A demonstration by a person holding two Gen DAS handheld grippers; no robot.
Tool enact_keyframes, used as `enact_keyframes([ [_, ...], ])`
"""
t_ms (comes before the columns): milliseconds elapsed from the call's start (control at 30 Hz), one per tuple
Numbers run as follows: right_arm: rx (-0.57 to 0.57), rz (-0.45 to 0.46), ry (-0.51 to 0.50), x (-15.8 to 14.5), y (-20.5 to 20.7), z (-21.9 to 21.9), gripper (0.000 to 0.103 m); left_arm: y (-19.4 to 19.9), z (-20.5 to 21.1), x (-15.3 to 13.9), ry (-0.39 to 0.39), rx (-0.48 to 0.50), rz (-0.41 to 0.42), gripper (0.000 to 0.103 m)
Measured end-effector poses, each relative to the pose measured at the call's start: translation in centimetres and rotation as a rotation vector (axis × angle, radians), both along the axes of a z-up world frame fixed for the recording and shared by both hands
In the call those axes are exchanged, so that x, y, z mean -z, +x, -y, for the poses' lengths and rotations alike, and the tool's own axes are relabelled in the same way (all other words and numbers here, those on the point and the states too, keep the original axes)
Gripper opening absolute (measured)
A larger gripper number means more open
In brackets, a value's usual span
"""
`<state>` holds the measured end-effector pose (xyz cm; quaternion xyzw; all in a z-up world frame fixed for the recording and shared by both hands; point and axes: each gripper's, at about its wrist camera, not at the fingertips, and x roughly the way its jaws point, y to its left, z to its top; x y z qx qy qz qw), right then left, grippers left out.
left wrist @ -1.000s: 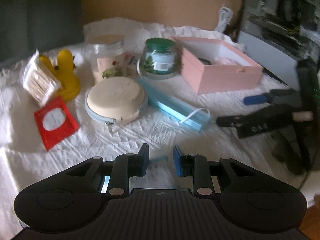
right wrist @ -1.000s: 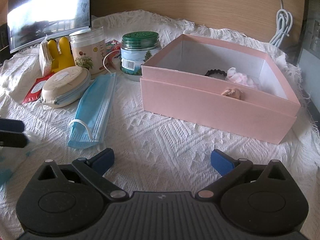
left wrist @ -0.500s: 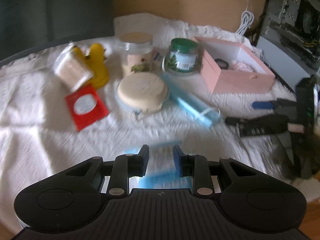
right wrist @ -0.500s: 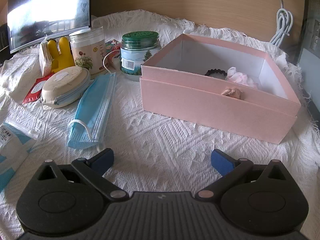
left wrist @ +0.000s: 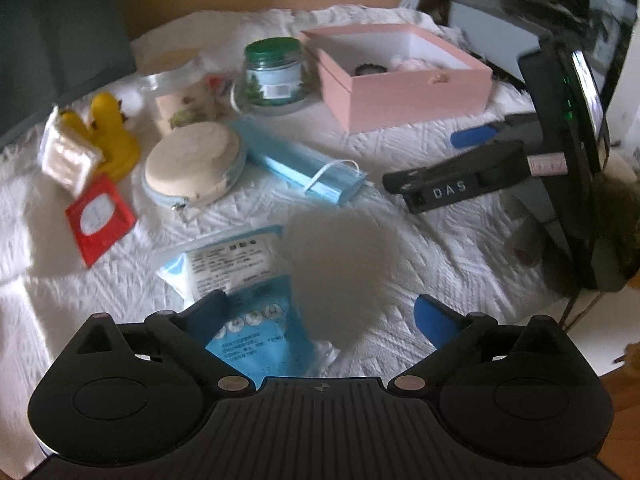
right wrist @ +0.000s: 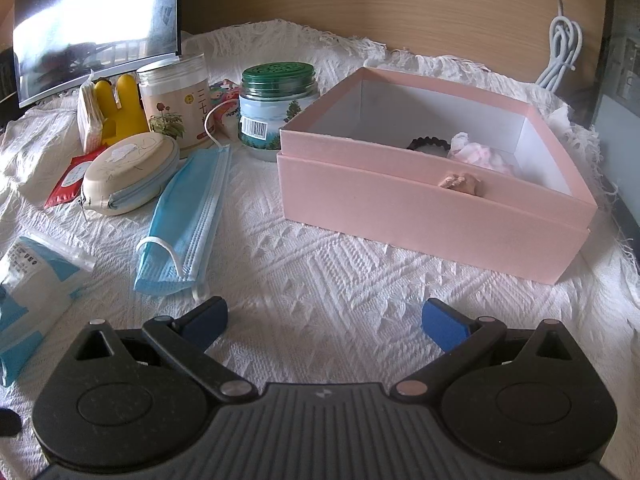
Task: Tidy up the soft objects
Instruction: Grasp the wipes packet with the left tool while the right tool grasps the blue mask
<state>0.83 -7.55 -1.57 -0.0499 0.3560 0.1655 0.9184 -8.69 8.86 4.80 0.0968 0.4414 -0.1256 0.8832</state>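
Blue pleated mask [right wrist: 188, 216] lies flat on the cloth [right wrist: 340, 280], between pouch [right wrist: 128, 178] and pink box [right wrist: 432, 208]. It looks light and limp, so pinch a folded edge, not the loop. Your left gripper [left wrist: 320, 312] and right gripper [right wrist: 324, 320] are both spread apart, holding nothing.

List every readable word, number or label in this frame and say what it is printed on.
"DAS": on the right gripper, white letters on its black body.
Mask packet: printed text too small and blurred to read.
Green-lidded jar: barcode, digits illegible.
Flower-label jar: Chinese characters, not clearly readable.
Red sachet: label blurred.
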Motion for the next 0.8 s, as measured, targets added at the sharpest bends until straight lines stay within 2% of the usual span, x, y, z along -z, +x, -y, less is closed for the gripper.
enact_keyframes([
  [133,-0.004,-0.004,0.001,0.0,0.0,0.0,0.103,-0.2,-1.1,-0.8,-0.057,-0.04,0.025,0.101],
  [200,-0.017,-0.009,-0.001,0.0,0.2,0.1,0.103,-0.1,-2.1,-0.8,-0.036,-0.108,0.036,0.101],
  [267,-0.031,-0.022,-0.004,-0.1,0.4,0.0,0.103,0.7,-3.3,-0.2,-0.041,-0.188,0.006,0.101],
  [333,-0.041,-0.04,-0.013,-0.3,0.6,0.0,0.103,1.8,-4.1,0.8,-0.088,-0.238,-0.04,0.101],
  [433,-0.069,-0.051,-0.024,-0.4,0.7,-0.1,0.103,2.7,-4.5,1.5,-0.124,-0.246,-0.037,0.101],
  [500,-0.089,-0.057,-0.022,-1.2,0.5,-0.3,0.097,2.8,-4.8,1.5,-0.149,-0.237,-0.018,0.099],
  [533,-0.117,-0.03,0.005,-2.0,0.0,-0.6,0.097,2.6,-5.1,1.4,-0.163,-0.231,-0.009,0.089],
  [567,-0.152,0.0,0.035,-2.8,-0.5,-1.1,0.097,2.3,-5.5,1.2,-0.173,-0.229,0.004,0.061],
  [633,-0.226,0.054,0.058,-4.2,-0.6,-3.1,0.097,1.9,-6.3,0.7,-0.182,-0.243,0.014,0.057],
  [733,-0.278,0.096,0.021,-4.9,0.8,-7.2,0.095,1.3,-7.5,0.0,-0.219,-0.274,0.016,0.056],
  [800,-0.312,0.07,0.003,-4.4,2.3,-9.5,0.082,0.8,-7.9,-0.3,-0.224,-0.276,0.027,0.056],
])
